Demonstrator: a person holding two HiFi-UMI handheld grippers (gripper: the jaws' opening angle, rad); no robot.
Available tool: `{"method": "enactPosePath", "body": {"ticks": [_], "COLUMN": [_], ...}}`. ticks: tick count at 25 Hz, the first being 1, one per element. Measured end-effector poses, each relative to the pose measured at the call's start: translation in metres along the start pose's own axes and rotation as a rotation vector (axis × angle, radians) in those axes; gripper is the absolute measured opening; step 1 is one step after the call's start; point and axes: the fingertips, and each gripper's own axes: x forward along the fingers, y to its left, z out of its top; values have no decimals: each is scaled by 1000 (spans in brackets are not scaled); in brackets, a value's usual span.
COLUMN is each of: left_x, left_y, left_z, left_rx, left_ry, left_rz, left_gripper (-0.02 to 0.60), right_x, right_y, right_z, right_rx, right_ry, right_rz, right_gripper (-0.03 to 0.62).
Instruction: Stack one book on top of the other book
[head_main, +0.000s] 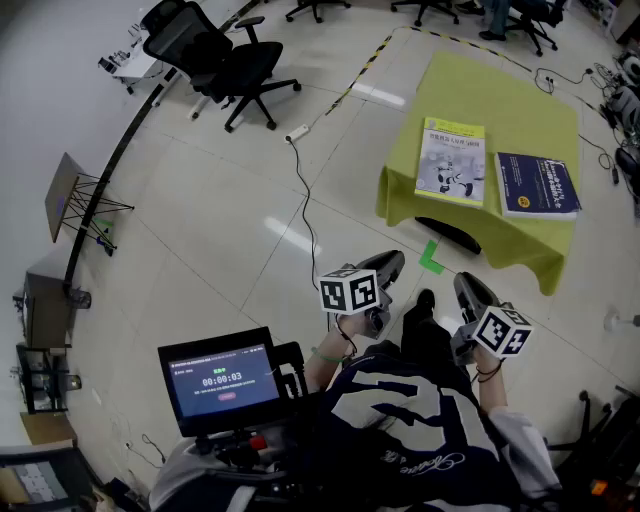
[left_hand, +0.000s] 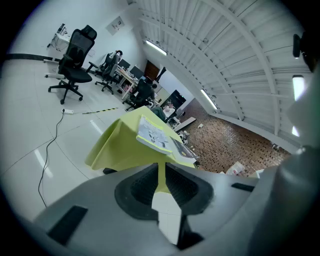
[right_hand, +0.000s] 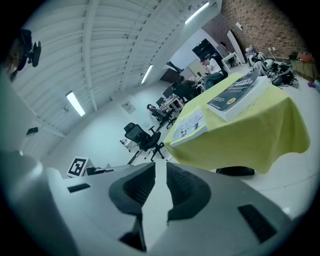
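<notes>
A white book with a yellow-green edge (head_main: 450, 160) and a dark blue book (head_main: 537, 185) lie flat side by side on a table under a yellow-green cloth (head_main: 500, 95). Both grippers hang short of the table's near edge, over the floor. My left gripper (head_main: 388, 265) points at the white book (left_hand: 155, 135), with the blue book (left_hand: 184, 149) behind it. My right gripper (head_main: 468, 287) faces the blue book (right_hand: 235, 95) and the white book (right_hand: 190, 127). Left gripper (left_hand: 161, 175) and right gripper (right_hand: 160, 175) each show a narrow slit between the pads, with nothing in it.
A black table foot (head_main: 450, 235) and a green tape mark (head_main: 432, 258) sit on the floor by the table's near edge. A cable (head_main: 305, 200) runs across the tiles to a power strip (head_main: 297, 132). Office chairs (head_main: 225, 60) stand far left. A monitor (head_main: 222, 380) is at my body.
</notes>
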Motion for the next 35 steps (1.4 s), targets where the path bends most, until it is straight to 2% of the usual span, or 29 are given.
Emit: {"method": "enactPosePath", "body": {"ticks": [3, 7, 11, 16, 22, 25, 29, 35], "left_x": [32, 78, 125, 168, 193, 203, 205, 223], "left_y": [7, 20, 33, 59, 86, 91, 90, 88], "left_z": [19, 38, 55, 70, 82, 85, 84, 88], "left_rx": [-18, -43, -81, -159, -293, -333, -390, -436], "left_ry": [20, 51, 75, 87, 58, 67, 66, 50], "left_rz": [12, 40, 65, 113, 136, 122, 71, 41], "left_gripper": [52, 91, 143, 158, 158, 164, 164, 163], "right_x": [24, 54, 76, 103, 129, 143, 151, 152], "right_y": [-14, -35, -63, -100, -135, -149, -148, -153], "right_z": [26, 48, 67, 81, 93, 100, 99, 100], "right_rx": [0, 13, 41, 78, 168, 220, 287, 320], "right_ry": [17, 91, 129, 174, 184, 188, 197, 176], "right_rz": [20, 72, 70, 53, 27, 20, 57, 58], "right_gripper": [64, 134, 153, 174, 229, 236, 235, 233]}}
